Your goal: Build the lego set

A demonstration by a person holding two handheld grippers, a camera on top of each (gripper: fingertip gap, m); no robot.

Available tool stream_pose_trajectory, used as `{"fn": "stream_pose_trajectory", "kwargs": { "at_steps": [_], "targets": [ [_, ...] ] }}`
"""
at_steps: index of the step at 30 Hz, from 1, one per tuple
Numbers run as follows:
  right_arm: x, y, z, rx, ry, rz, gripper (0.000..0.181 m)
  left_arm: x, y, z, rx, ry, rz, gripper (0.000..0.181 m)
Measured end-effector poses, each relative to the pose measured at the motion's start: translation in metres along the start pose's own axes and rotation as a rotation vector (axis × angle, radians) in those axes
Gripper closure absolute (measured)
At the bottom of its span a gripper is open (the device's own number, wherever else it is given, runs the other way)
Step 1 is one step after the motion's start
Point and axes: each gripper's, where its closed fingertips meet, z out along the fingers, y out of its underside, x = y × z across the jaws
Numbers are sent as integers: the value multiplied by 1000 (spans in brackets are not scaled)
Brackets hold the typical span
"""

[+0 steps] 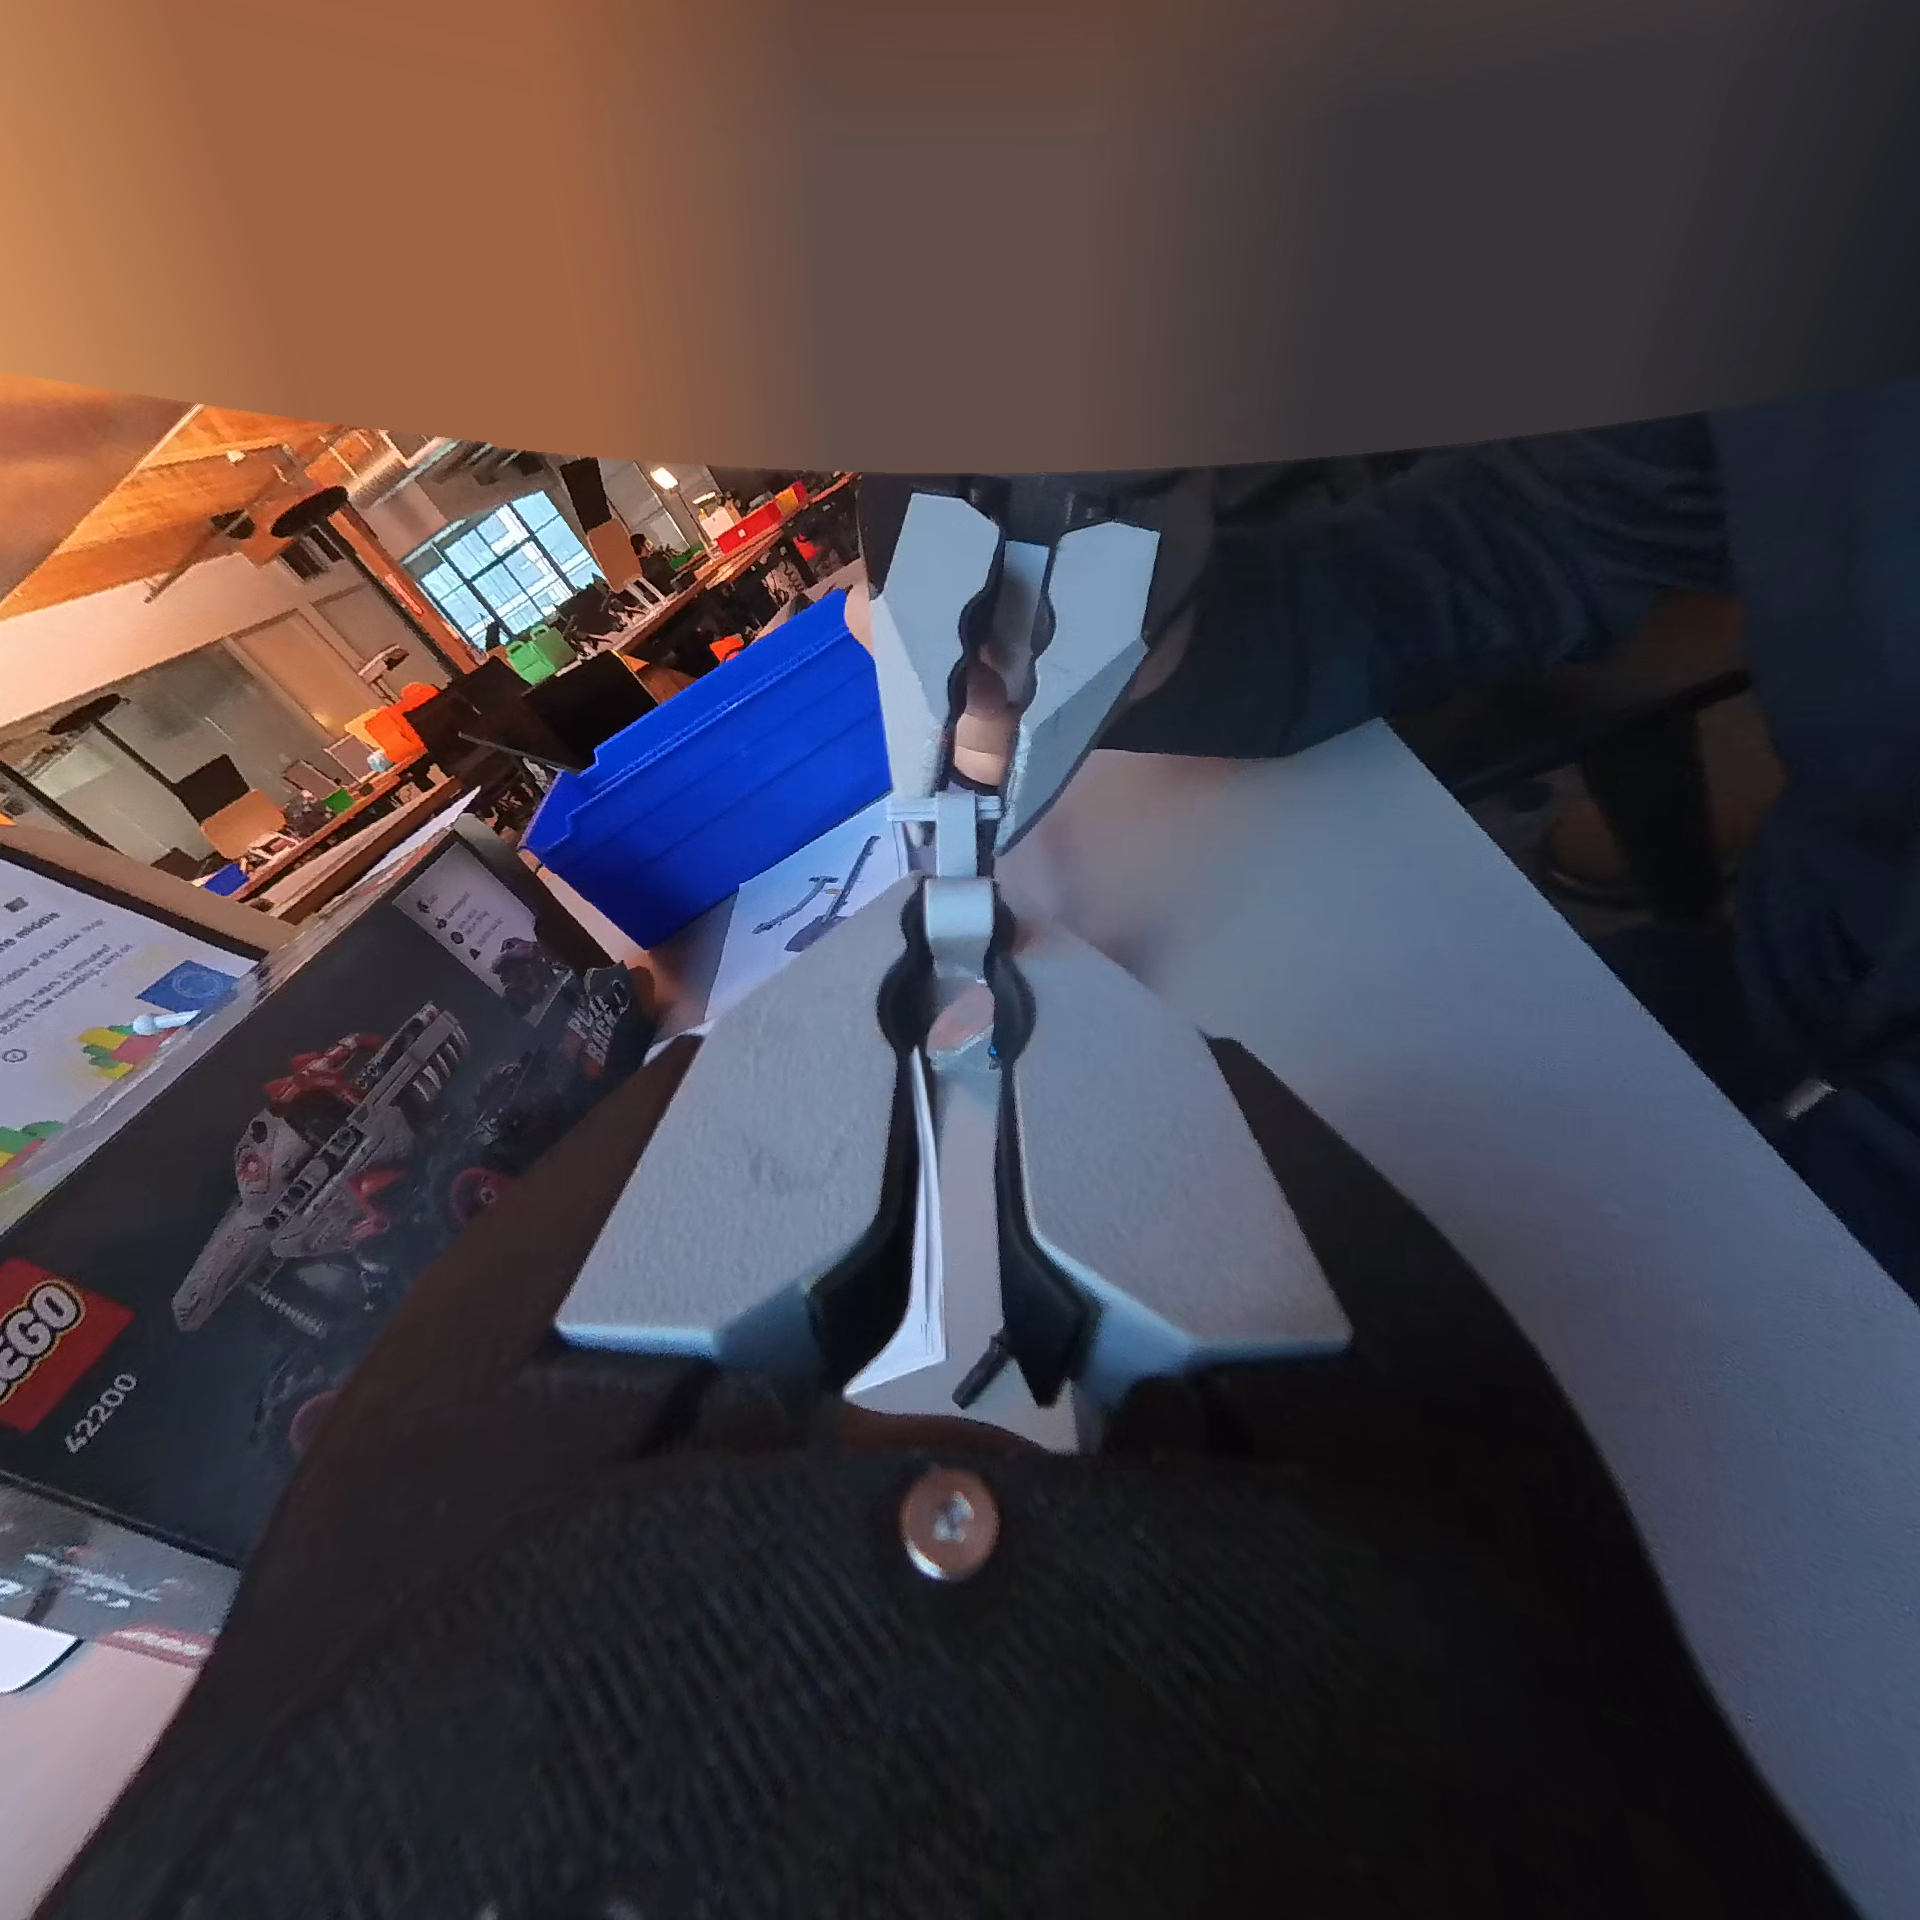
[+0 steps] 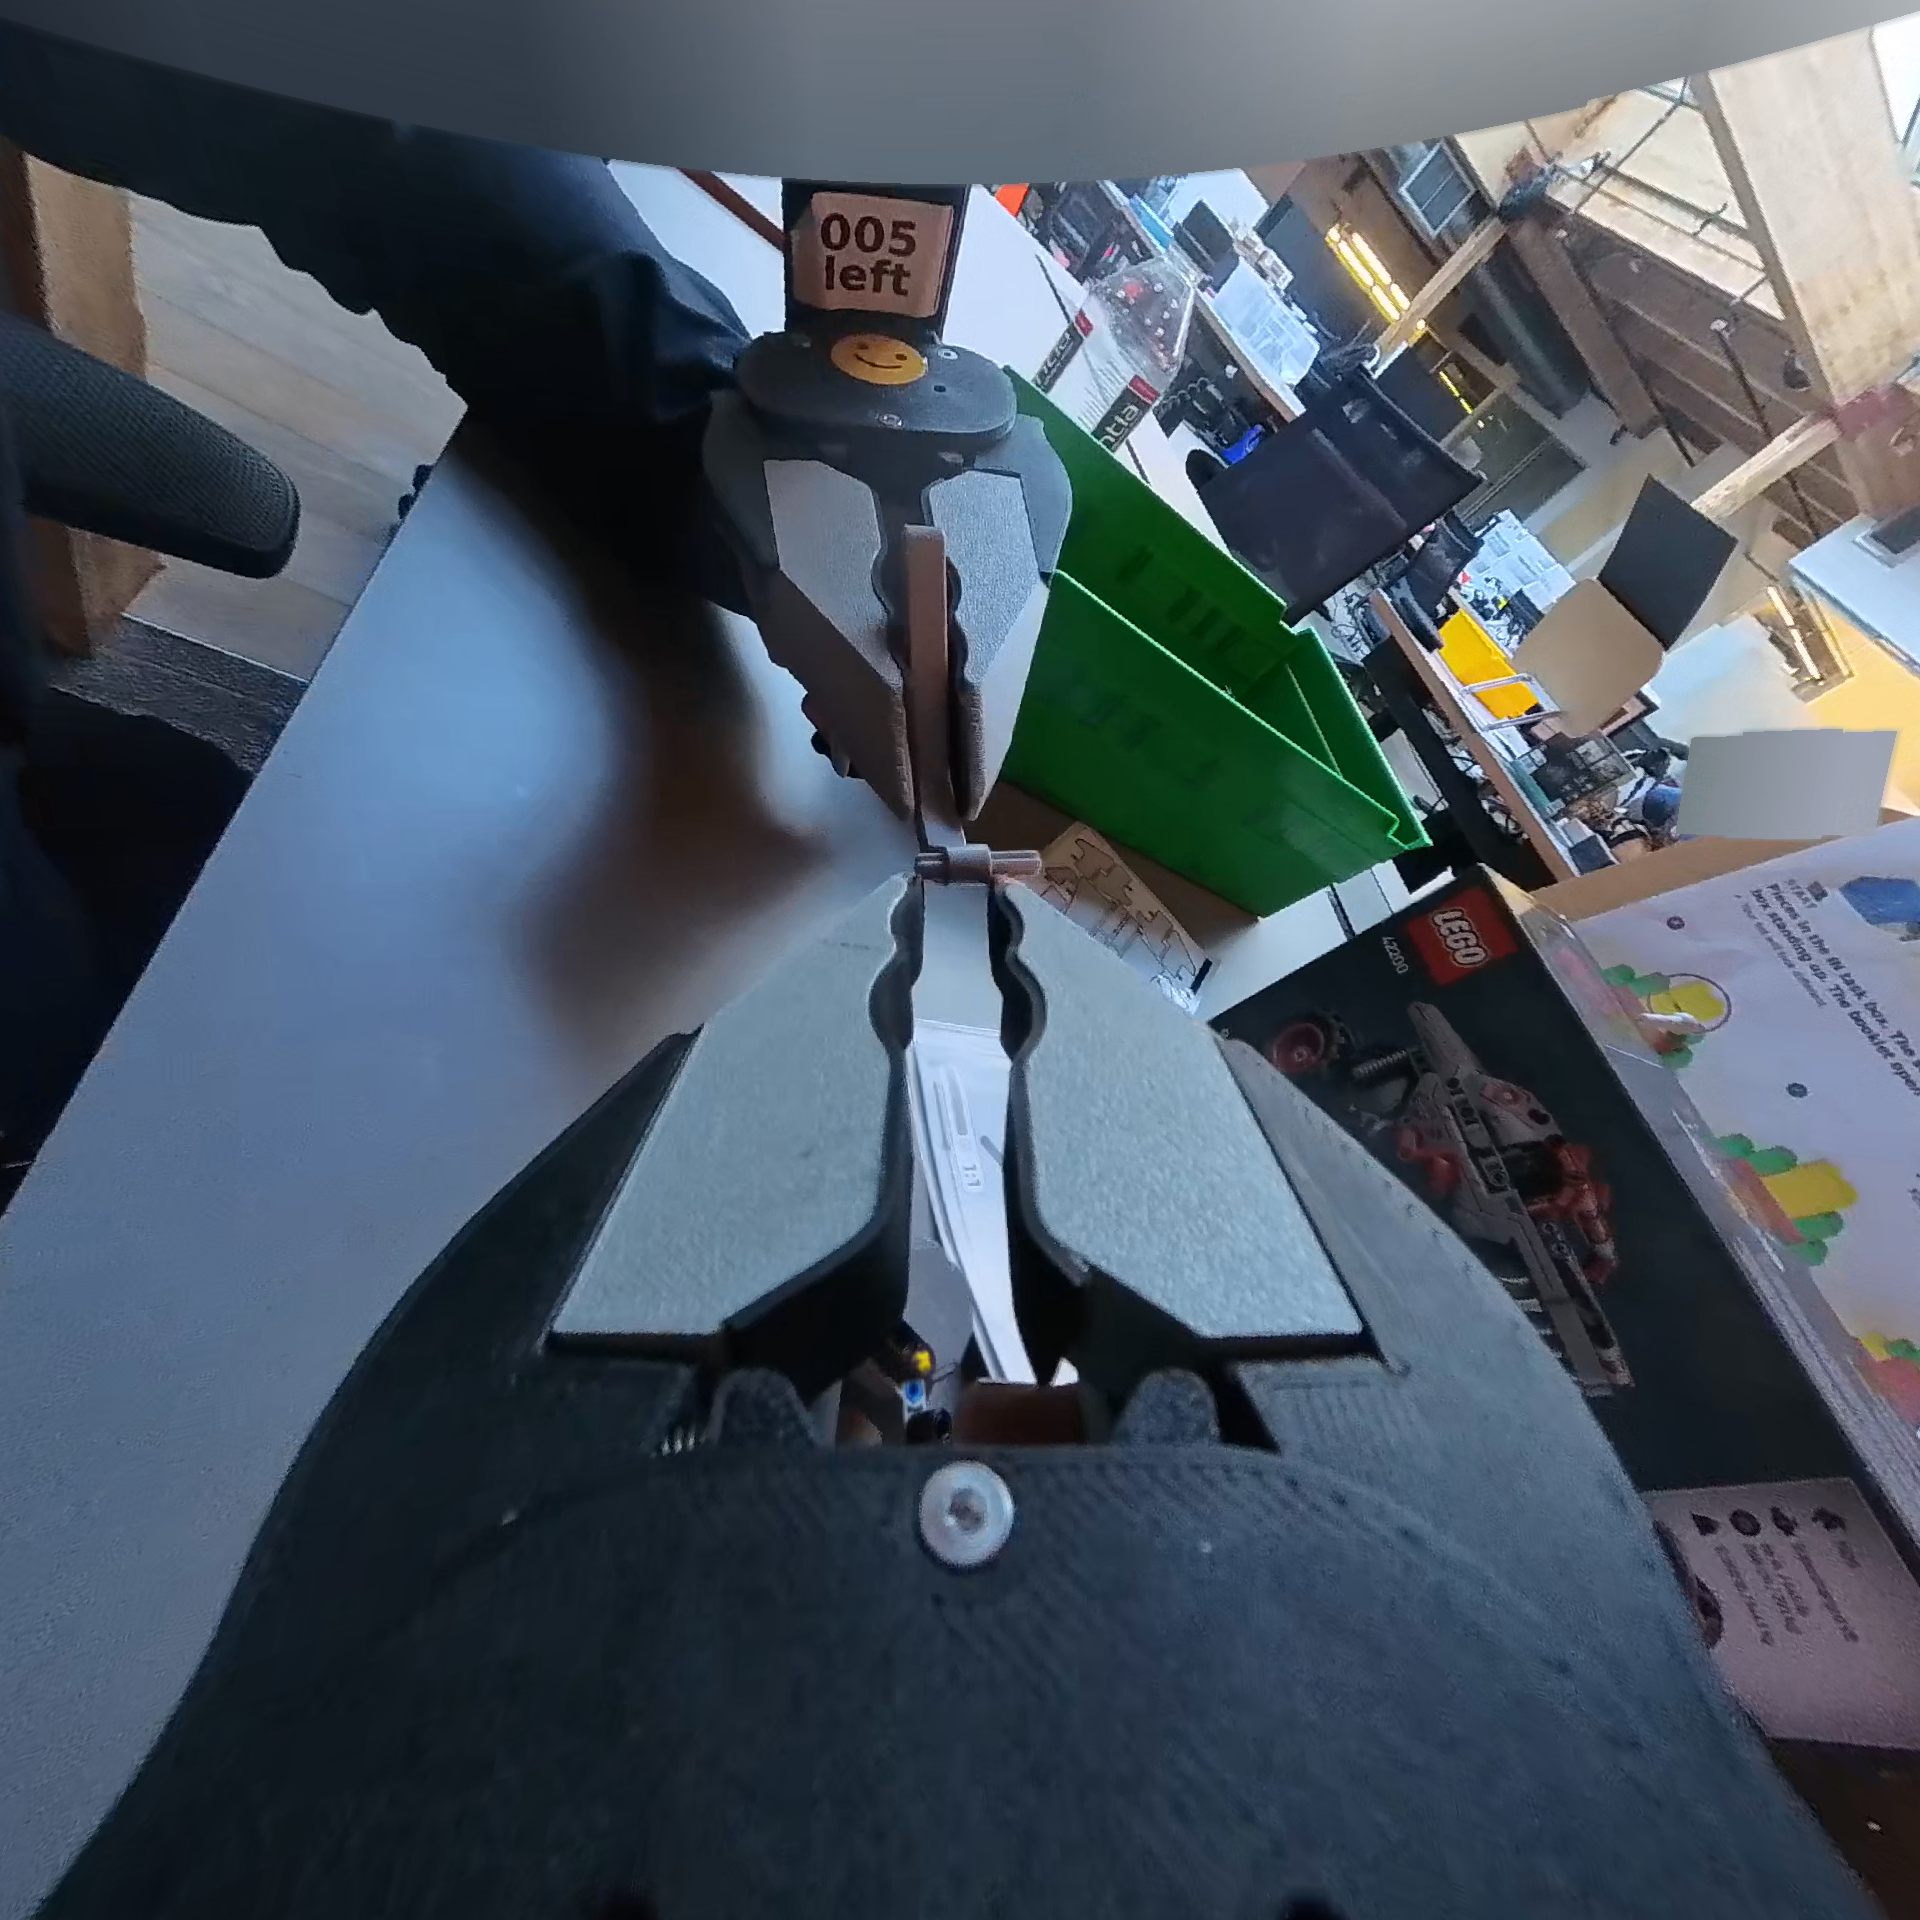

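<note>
In the left wrist view my left gripper (image 1: 958, 902) is shut on a long grey Lego beam (image 1: 961, 945) that runs back between its fingers. My right gripper (image 1: 961, 795) faces it tip to tip and is shut on a small grey pin piece (image 1: 943, 812). The pin piece touches the end of the beam. In the right wrist view my right gripper (image 2: 954, 894) holds the pin piece (image 2: 971, 860) at its tips. The left gripper (image 2: 938, 810) is opposite, with the beam (image 2: 928, 665) seen edge on. Both are held above the white table (image 2: 364, 935).
The Lego box (image 1: 312, 1143) stands at the left, also in the right wrist view (image 2: 1455, 1091). A blue bin (image 1: 727, 790) and the instruction booklet (image 1: 810, 904) lie behind. Green bins (image 2: 1195, 707), a printed sheet (image 2: 1766, 1039) and a chair armrest (image 2: 135, 488) are near. My two grippers' fingertips are within a few centimetres of each other.
</note>
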Motion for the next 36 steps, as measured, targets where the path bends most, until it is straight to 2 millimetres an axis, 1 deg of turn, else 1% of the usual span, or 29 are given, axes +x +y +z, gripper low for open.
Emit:
{"fn": "stream_pose_trajectory", "kwargs": {
  "at_steps": [10,13,17,21,25,36],
  "targets": [
    [-4,4,2,-23,-19,-8,172,3,4,0,-3,16,-14,175],
    [-5,6,2,-33,-23,-17,176,6,4,1,-1,23,-6,175],
    [-3,7,3,-34,-11,-19,176,3,5,1,-10,5,8,175],
    [-1,6,3,-29,-1,-17,170,-1,4,0,-4,-11,-3,175],
    [1,3,2,-13,5,-10,168,-3,4,1,-5,-25,3,174],
    [5,3,0,-17,28,-15,169,-6,6,0,-23,-40,-6,174]
  ]
}}
